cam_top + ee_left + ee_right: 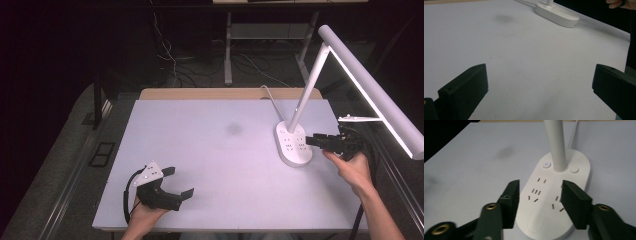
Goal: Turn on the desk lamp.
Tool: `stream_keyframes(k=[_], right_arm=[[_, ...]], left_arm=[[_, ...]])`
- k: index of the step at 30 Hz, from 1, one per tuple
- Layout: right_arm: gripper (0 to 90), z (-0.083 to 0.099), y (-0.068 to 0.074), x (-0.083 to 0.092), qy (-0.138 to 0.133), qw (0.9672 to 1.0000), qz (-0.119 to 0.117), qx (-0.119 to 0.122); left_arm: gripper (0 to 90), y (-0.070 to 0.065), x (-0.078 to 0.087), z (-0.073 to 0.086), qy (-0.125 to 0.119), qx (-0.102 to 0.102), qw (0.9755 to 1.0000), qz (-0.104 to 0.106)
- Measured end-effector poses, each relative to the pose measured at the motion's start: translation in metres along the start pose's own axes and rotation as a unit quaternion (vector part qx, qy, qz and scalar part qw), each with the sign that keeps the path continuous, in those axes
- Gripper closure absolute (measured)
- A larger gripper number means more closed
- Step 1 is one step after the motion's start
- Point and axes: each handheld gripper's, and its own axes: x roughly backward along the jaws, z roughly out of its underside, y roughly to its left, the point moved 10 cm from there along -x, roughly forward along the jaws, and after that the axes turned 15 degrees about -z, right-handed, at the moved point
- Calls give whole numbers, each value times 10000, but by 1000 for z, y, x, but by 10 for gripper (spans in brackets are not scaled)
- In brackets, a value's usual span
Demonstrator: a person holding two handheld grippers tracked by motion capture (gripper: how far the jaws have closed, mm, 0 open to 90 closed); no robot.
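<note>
White and matte, the table point(210, 165) takes up most of the high view, with one faint dark smudge point(233, 129) near its middle. A desk lamp stands at the table's right side. Its long bar head point(372, 92) reaches out over the right edge, lit along its underside, and a slanted stem point(307, 90) drops from the bar to an oval base point(293, 142). The base lies flat on the table and carries socket slots on its top face. In the right gripper view a power button point(546, 165) with a blue mark sits left of the stem, a plain round button point(574, 169) sits right of it, and a shallow oval recess point(537, 219) marks the near end of the base. A white cord point(272, 100) runs from the base toward the far edge.

By the table's right edge the right hand point(352, 170) holds the right gripper point(312, 141), its tips reaching the near right side of the base. In its own view the fingers point(511, 202) are spread to either side of the socket face, above the base; whether they touch it cannot be told.

At the table's near left the left hand point(145, 215) holds the left gripper point(179, 182) low over bare table, well apart from the lamp. Its fingers point(466, 90) are spread wide, nothing between them.
</note>
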Motion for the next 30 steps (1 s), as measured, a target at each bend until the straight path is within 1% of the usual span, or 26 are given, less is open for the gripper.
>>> stream_keyframes(k=[1,2,3,4,5,6,7,9,11,12,13,16,18,19,21,22,24,26,28,30], right_arm=[[371,2,3,0,-2,10000,-27,13],[371,2,3,0,-2,10000,-27,13],[229,6,10,-1,53,9999,-66,66],[171,7,15,-2,65,9998,-144,146],[171,7,15,-2,65,9998,-144,146],[63,10,23,-3,2,9995,-242,224],[1,13,27,-4,12,9992,-293,264],[4,17,34,-4,-30,9991,-263,330],[4,22,41,-5,-39,9987,-290,407],[4,22,41,-5,-39,9987,-290,407],[4,27,48,-7,-14,9984,-357,429],[4,34,57,-9,-78,9978,-431,487],[5,39,62,-10,-148,9973,-478,541],[5,39,62,-10,-148,9973,-478,541],[5,48,70,-13,-186,9964,-586,592],[5,48,70,-13,-186,9964,-586,592],[5,58,75,-17,-204,9956,-625,672],[5,65,80,-20,-146,9957,-665,629],[5,71,84,-22,-106,9950,-692,708],[5,73,87,-22,-98,9948,-704,727]], left_arm=[[0,0,0,0,9,-17,10000,-9],[0,0,0,0,-2,3,10000,-7],[0,0,0,0,-3,-1,10000,-10],[0,0,0,0,-6,5,10000,-13],[0,0,0,0,-5,0,10000,-13],[0,0,0,0,-7,0,10000,-13],[0,0,0,0,-9,5,10000,-16],[0,0,0,-1,-17,13,10000,-20],[0,0,1,-1,-11,3,10000,-20],[0,0,1,-1,-12,3,10000,-19],[0,0,1,-1,-17,0,10000,-18],[0,0,1,0,-9,-26,10000,-8],[0,-1,1,-1,-12,-29,10000,-5],[0,-1,1,-1,-9,-28,10000,1],[0,-1,1,0,-5,-30,10000,4],[0,-1,1,0,-2,-36,10000,4],[0,-2,1,-1,-8,-43,10000,7],[0,-1,1,-1,-4,-44,10000,8],[0,-1,1,-1,-3,-38,10000,10],[0,-1,1,-1,-3,-41,10000,8]])
